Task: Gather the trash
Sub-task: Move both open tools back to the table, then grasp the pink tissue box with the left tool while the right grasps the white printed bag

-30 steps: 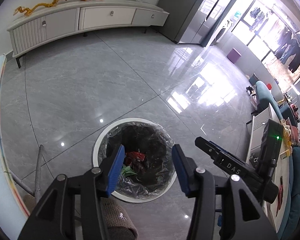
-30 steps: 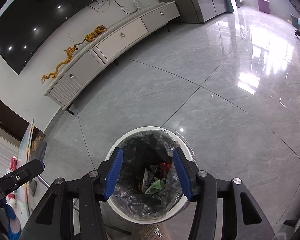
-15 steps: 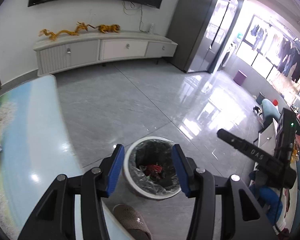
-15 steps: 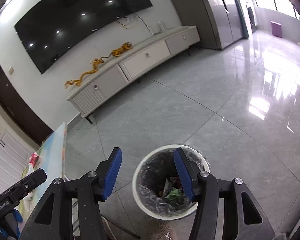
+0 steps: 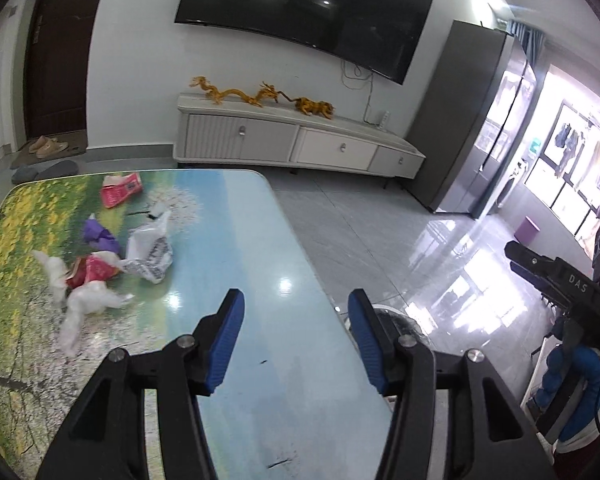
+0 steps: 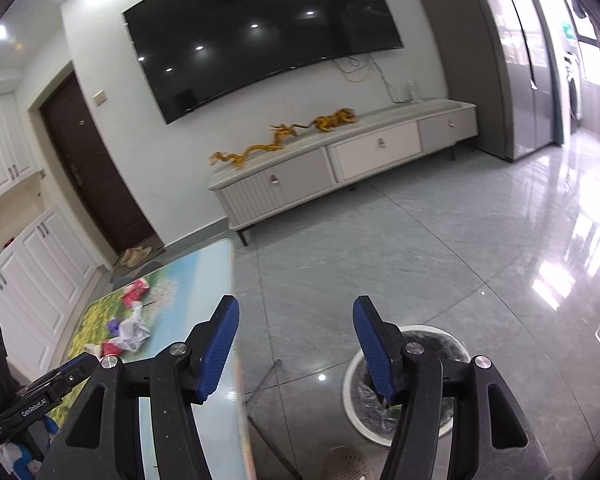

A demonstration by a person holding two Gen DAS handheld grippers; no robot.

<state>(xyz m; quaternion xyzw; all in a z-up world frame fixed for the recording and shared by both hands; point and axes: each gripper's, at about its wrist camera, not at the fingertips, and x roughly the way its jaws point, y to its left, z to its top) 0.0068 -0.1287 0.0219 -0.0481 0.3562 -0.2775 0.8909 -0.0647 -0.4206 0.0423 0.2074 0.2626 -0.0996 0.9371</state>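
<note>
Several pieces of trash lie on the landscape-printed table (image 5: 260, 264): a red packet (image 5: 121, 190), a purple wrapper (image 5: 100, 234), a white plastic bag (image 5: 150, 250), a red-orange wrapper (image 5: 90, 270) and crumpled white plastic (image 5: 82, 306). My left gripper (image 5: 296, 338) is open and empty above the table's near right part. My right gripper (image 6: 296, 350) is open and empty above the floor between the table edge (image 6: 236, 320) and the white bin (image 6: 350, 404) with a black liner. The trash also shows in the right wrist view (image 6: 130, 332).
A white TV cabinet (image 5: 292, 142) with gold dragon figures stands under a wall TV (image 5: 304, 12). A grey fridge (image 5: 472, 128) is at the right. A slipper (image 6: 346, 464) lies by the bin. The table leg (image 6: 266, 380) is beside it.
Both grippers have lifted and tilted up from over the bin; the left one has swung over the table, bringing the trash into view. Both stay open and empty.
</note>
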